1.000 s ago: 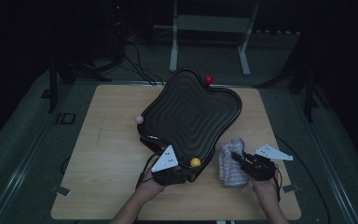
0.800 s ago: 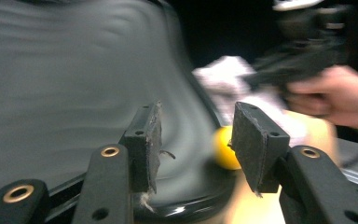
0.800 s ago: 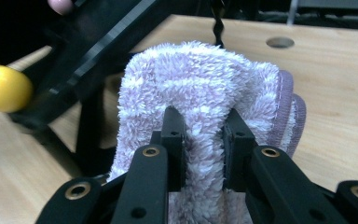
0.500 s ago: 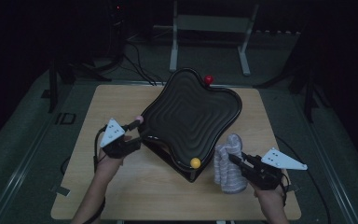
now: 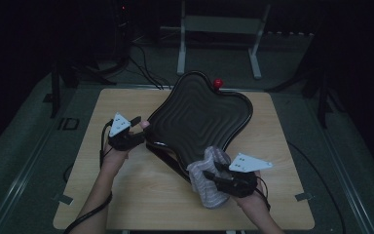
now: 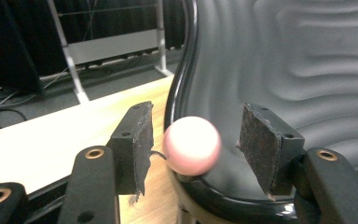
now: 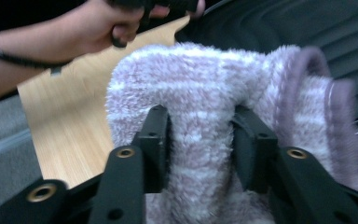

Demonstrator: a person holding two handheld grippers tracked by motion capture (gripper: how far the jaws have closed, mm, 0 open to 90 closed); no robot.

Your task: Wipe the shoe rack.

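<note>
Left gripper (image 6: 193, 149): jaws wide, straddling a pink ball (image 6: 192, 145) on the black tray's (image 5: 199, 117) left rim. Right gripper (image 7: 200, 140): jaws clamped on a fluffy cloth (image 7: 205, 93) at the tray's near corner. Risk: closing off-centre could squirt the ball off the rim.
</note>
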